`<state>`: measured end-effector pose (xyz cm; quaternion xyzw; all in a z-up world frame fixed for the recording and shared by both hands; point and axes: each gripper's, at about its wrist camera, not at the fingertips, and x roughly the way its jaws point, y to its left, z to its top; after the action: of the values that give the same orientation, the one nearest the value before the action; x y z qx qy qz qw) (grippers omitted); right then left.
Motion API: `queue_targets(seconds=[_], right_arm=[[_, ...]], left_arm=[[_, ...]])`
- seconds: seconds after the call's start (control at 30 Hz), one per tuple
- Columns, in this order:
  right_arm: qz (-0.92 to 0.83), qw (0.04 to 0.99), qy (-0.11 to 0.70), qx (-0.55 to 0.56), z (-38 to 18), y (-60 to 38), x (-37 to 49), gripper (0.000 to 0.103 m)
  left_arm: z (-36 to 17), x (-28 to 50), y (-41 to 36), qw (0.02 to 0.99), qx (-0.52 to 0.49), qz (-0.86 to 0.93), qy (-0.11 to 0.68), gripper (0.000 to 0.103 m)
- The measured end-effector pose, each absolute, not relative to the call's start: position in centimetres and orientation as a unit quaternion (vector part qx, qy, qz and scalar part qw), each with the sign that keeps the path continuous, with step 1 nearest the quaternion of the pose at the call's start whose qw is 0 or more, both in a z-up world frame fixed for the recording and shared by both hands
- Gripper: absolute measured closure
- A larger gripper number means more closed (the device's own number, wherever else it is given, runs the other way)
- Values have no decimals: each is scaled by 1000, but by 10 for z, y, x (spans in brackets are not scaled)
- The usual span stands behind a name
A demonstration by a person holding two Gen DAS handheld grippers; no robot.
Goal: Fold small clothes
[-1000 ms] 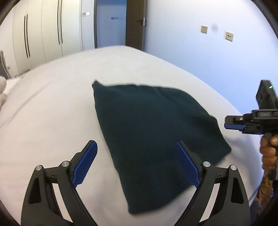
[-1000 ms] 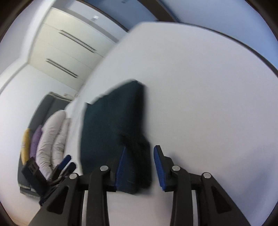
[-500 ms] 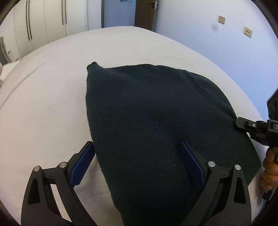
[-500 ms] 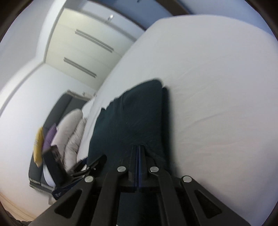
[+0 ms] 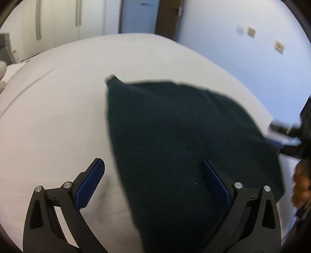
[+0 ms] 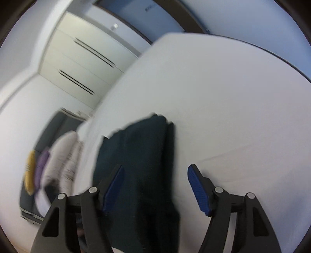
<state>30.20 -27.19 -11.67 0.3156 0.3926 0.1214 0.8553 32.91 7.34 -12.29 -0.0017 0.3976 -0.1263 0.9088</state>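
Jaws of the left gripper [image 5: 153, 183] and right gripper [image 6: 155, 186] both stand apart over the near end of the folded dark green knitted garment [image 5: 184, 146] on the white bed [image 5: 58, 116], where a careless sideways brush could undo its 2 layers.

text: none readable | door [image 5: 139, 16], 12 o'clock in left wrist view: small dark sign, too blurred to read | door [image 6: 153, 11], 12 o'clock in right wrist view: same kind of mark, illegible
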Motion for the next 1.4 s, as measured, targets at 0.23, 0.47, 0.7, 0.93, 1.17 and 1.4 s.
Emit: queue_targets(seconds=[0.23,0.47,0.7,0.93,1.17,1.4], right_arm=[[144,841,430,296,-139,-276,297,18],[148,829,458,287,-139,-264,315,26],[176,798,489,305,-152,-257,330,64],[170,804,479,308,-150,-254,323,72],[161,817,466,298,-143,-251,317,75],[149,830,455,287,-130,-265,305,78]], left_arm=[[-122,356,141,887,-95,-103,440,0],[-140,370,126,848,-174,-136,482,0],[-161,397,133,823,-205,-163,504,0],[-159,414,85,821,-156,-194,513,49],[-172,430,83,792,-208,-227,527,65],[-175,428,85,790,-237,-241,511,72]])
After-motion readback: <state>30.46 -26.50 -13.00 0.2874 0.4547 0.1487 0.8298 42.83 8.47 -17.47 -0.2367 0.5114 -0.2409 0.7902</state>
